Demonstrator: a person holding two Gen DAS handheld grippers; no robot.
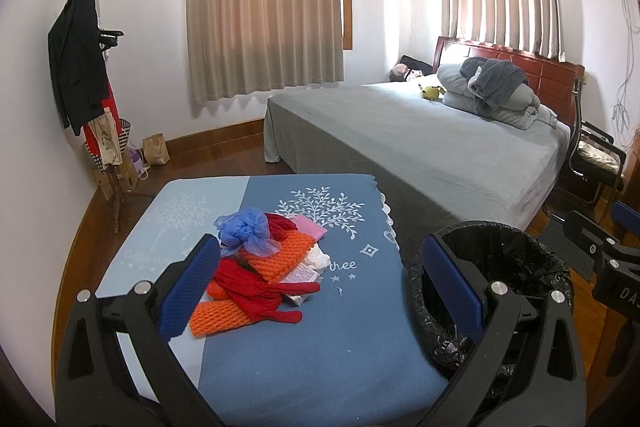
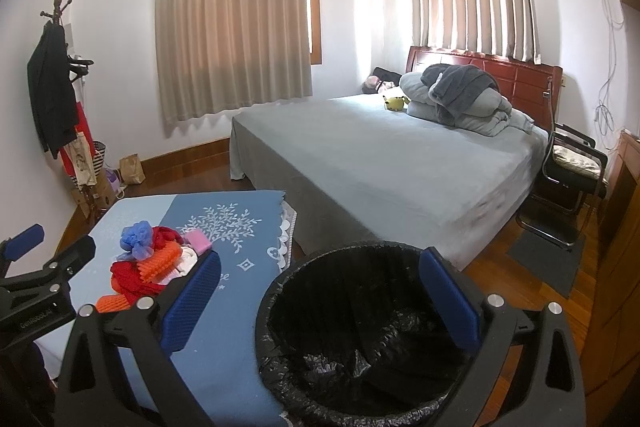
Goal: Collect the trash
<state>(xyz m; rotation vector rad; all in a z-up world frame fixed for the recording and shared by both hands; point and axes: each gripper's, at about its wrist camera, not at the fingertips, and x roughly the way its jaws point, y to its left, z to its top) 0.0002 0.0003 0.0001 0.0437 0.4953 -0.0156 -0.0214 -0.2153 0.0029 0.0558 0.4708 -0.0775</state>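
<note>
A pile of trash lies on the blue-clothed table (image 1: 304, 359): orange foam nets (image 1: 280, 257), a red mesh net (image 1: 260, 295), a blue plastic bag ball (image 1: 246, 229), a pink packet (image 1: 310, 229) and white wrappers. The pile also shows in the right wrist view (image 2: 152, 259). A black-lined trash bin (image 2: 360, 331) stands right of the table; its rim shows in the left wrist view (image 1: 516, 267). My left gripper (image 1: 320, 291) is open and empty, above the table's near side by the pile. My right gripper (image 2: 320, 299) is open and empty over the bin's mouth.
A grey bed (image 2: 380, 163) with folded bedding stands behind the table and bin. A coat rack (image 1: 86, 75) with clothes and bags is at the left wall. A black chair (image 2: 572, 175) and a dark floor mat (image 2: 548, 259) are at the right.
</note>
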